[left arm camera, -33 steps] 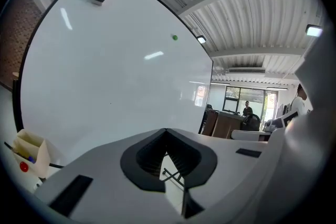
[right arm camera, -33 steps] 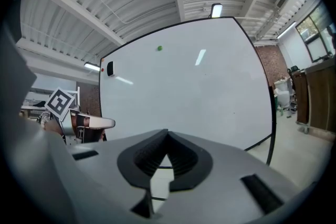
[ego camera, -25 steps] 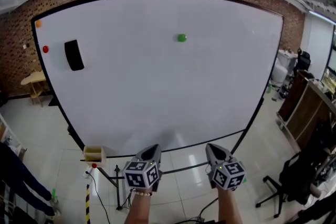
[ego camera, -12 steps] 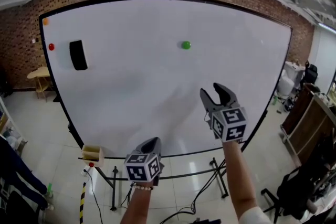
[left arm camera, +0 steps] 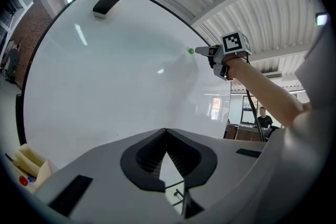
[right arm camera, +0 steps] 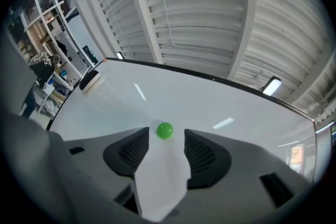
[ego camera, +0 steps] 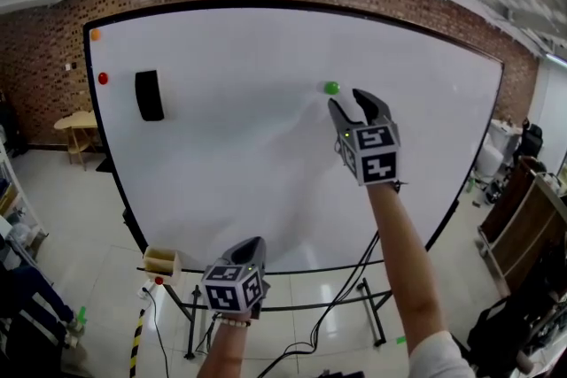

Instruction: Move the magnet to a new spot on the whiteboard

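Observation:
A small green round magnet (ego camera: 331,88) sticks to the large whiteboard (ego camera: 239,155), right of its middle and high up. My right gripper (ego camera: 347,104) is raised to the board just below and right of the magnet, jaws open. In the right gripper view the magnet (right arm camera: 165,130) sits just ahead of the fingertips, between them, untouched. My left gripper (ego camera: 250,243) hangs low in front of the board's bottom edge with its jaws shut and nothing in them. In the left gripper view the magnet (left arm camera: 191,51) and the right gripper (left arm camera: 210,53) show far off.
A black eraser (ego camera: 149,95), a red magnet (ego camera: 103,78) and an orange magnet (ego camera: 95,34) stay at the board's upper left. A small box (ego camera: 160,262) hangs at the board's lower left corner on the stand. Brick wall behind; desks and chairs stand at the right.
My right gripper has risen from low beside the left one up to the green magnet, and its jaws have opened. The left gripper has stayed low.

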A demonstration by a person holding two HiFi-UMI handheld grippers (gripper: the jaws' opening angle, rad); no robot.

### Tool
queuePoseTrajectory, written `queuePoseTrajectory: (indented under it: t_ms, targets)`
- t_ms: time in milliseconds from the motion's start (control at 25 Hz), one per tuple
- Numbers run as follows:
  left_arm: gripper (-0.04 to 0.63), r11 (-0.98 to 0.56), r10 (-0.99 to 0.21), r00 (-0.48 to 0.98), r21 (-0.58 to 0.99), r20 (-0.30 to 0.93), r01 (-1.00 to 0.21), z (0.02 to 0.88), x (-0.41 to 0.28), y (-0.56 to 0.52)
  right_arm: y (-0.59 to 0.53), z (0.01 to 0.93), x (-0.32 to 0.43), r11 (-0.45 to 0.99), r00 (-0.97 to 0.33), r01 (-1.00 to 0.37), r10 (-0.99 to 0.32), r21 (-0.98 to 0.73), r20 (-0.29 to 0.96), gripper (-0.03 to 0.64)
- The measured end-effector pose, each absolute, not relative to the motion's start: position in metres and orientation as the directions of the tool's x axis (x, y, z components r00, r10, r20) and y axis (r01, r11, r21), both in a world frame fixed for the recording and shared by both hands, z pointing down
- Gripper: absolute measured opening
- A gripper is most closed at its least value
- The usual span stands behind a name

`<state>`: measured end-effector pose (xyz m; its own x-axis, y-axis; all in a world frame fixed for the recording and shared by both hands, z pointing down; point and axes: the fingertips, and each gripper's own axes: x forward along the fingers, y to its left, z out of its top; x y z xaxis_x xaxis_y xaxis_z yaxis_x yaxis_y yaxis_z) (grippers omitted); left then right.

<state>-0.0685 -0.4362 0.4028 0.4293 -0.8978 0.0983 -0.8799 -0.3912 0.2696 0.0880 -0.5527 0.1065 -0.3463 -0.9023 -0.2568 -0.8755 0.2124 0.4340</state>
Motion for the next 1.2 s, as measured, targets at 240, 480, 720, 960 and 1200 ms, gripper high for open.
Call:
queuePoseTrajectory:
  t_ms: [240, 480, 720, 960, 1200]
  targets:
    - [0.000, -0.380, -0.903, 0.419, 0.283, 0.093, -0.881, 0.404, -0.080, -0.439, -0.568, 0.101, 0.069, 0.188, -0.337, -0.857, -0.909, 0.479, -0.247, 0.207]
    - [0.000, -0.392, -0.898, 0.433, 0.303, 0.080, -0.869, 0.403, -0.080, -0.431, -0.577, 0.100, 0.062, 0.179, -0.326, -0.852, -0.916, 0.492, -0.233, 0.187]
    - [0.000, -0.391, -0.899, 0.432, 0.307, 0.076, -0.868, 0.405, -0.082, -0.425, -0.580, 0.105, 0.065, 0.146, -0.300, -0.849, -0.925, 0.508, -0.236, 0.143]
    - [0.000, -0.390, -0.897, 0.434, 0.308, 0.087, -0.868, 0.406, -0.076, -0.421, -0.582, 0.104, 0.069, 0.136, -0.288, -0.844, -0.931, 0.519, -0.224, 0.130]
    - [0.000, -0.390, -0.893, 0.439, 0.312, 0.101, -0.866, 0.410, -0.075, -0.418, -0.583, 0.102, 0.066, 0.138, -0.288, -0.834, -0.935, 0.535, -0.208, 0.129]
